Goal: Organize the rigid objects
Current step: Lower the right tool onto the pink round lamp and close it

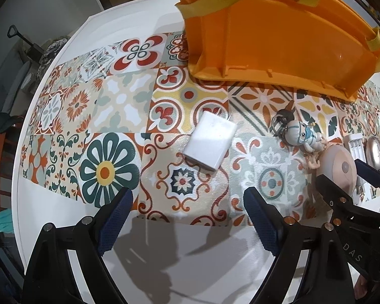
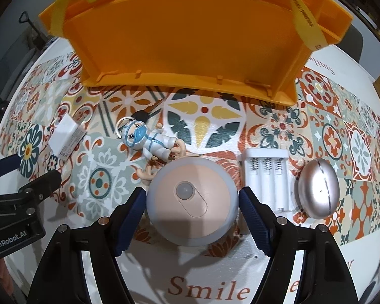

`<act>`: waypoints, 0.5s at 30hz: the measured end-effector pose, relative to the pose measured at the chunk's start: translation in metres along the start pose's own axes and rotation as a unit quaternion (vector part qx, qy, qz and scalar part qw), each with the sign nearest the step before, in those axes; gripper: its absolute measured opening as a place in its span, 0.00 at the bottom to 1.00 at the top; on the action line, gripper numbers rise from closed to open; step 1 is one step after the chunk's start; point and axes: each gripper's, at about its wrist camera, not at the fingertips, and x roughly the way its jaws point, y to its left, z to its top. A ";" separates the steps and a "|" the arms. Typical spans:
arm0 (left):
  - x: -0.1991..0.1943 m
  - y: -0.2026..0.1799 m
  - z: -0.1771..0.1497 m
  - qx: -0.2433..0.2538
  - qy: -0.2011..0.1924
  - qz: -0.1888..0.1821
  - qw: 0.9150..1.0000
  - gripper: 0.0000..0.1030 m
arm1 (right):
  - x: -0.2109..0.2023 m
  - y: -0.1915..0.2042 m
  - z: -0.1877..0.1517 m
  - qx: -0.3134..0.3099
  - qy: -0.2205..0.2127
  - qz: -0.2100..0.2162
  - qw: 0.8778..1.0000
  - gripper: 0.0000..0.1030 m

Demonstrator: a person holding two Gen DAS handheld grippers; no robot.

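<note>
My right gripper (image 2: 192,202) points down over a round pink and grey sensor light (image 2: 190,217) lying on the patterned mat. Its blue pads stand close beside the light's two sides, and I see no clear press. My left gripper (image 1: 190,215) hangs open over the mat with nothing between its fingers; a white charger block (image 1: 210,140) lies just beyond it. A small masked figure keychain (image 2: 149,139) lies past the light. A white battery holder (image 2: 266,177) and a silver round case (image 2: 316,187) lie to the light's right. The orange bin (image 2: 190,38) stands at the back.
A tiled-pattern mat (image 1: 114,106) covers the white table (image 1: 50,202), whose edge curves along the left. The orange bin (image 1: 278,38) has yellow straps over its rim. My left gripper (image 2: 25,172) shows at the left edge of the right wrist view, near the charger block (image 2: 65,136).
</note>
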 end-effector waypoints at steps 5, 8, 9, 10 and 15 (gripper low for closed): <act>0.005 0.007 -0.004 -0.007 0.008 0.002 1.000 0.87 | 0.005 0.018 0.004 -0.015 -0.001 -0.002 1.000 0.73; 0.007 0.011 -0.006 -0.010 0.010 0.001 1.000 0.87 | 0.007 0.024 0.006 -0.022 -0.003 -0.002 1.000 0.73; 0.007 0.012 -0.006 -0.011 0.009 0.001 1.000 0.87 | 0.008 0.025 0.007 -0.023 -0.003 -0.002 1.000 0.73; 0.007 0.013 -0.007 -0.013 0.009 0.000 1.000 0.87 | 0.010 0.026 0.008 -0.023 -0.002 -0.003 1.000 0.73; 0.009 0.015 -0.007 -0.015 0.011 -0.001 1.000 0.87 | 0.019 0.027 0.012 -0.016 0.007 0.000 1.000 0.74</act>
